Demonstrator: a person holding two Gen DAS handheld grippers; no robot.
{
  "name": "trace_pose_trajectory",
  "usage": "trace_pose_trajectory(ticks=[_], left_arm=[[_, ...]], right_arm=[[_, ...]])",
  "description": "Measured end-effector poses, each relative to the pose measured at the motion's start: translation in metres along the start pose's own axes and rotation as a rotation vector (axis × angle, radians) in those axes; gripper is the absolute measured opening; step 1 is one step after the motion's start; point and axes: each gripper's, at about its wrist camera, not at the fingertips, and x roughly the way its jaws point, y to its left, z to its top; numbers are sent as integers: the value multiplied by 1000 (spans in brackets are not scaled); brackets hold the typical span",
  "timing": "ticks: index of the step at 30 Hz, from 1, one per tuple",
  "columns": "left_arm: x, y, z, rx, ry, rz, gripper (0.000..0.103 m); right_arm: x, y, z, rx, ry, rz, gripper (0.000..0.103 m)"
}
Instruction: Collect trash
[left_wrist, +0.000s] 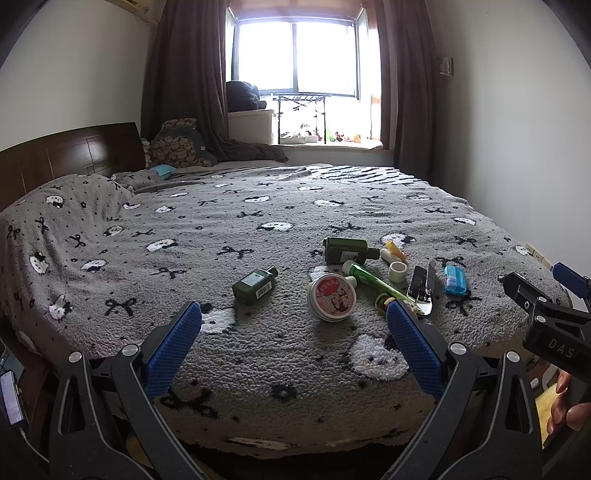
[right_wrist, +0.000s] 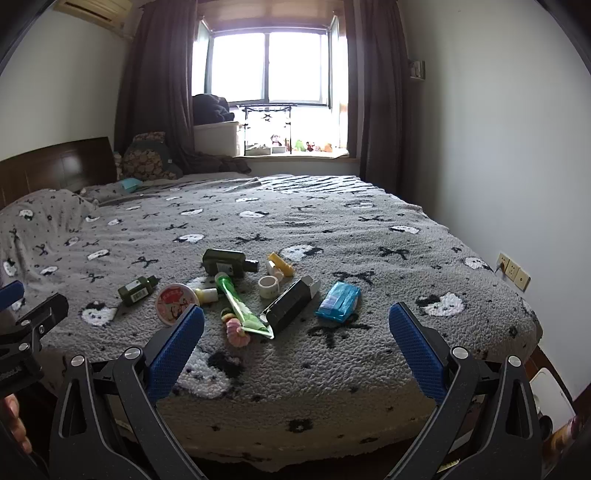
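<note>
Two claws hang wide open and empty over the near edge of the bed (left_wrist: 155, 218), both tipped slightly down toward the trash. The left claw (left_wrist: 293, 328) faces the round tin (left_wrist: 331, 297) and small green bottle (left_wrist: 255, 284); the right claw (right_wrist: 295, 332) lines up nearer the black box (right_wrist: 291, 305) and blue pack (right_wrist: 338, 301). The trash lies bunched mid-bed, probably laid out within reach of either side. The green tube (right_wrist: 240, 302) and larger bottle (right_wrist: 226, 263) sit between. Nothing looks collected yet.
</note>
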Motion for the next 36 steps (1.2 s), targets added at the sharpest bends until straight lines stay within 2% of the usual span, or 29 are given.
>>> trace_pose_trajectory(ticks=[36], left_arm=[[-4, 4, -3, -13, 3, 18, 95]], right_arm=[[-1, 4, 1, 4, -6, 5, 100]])
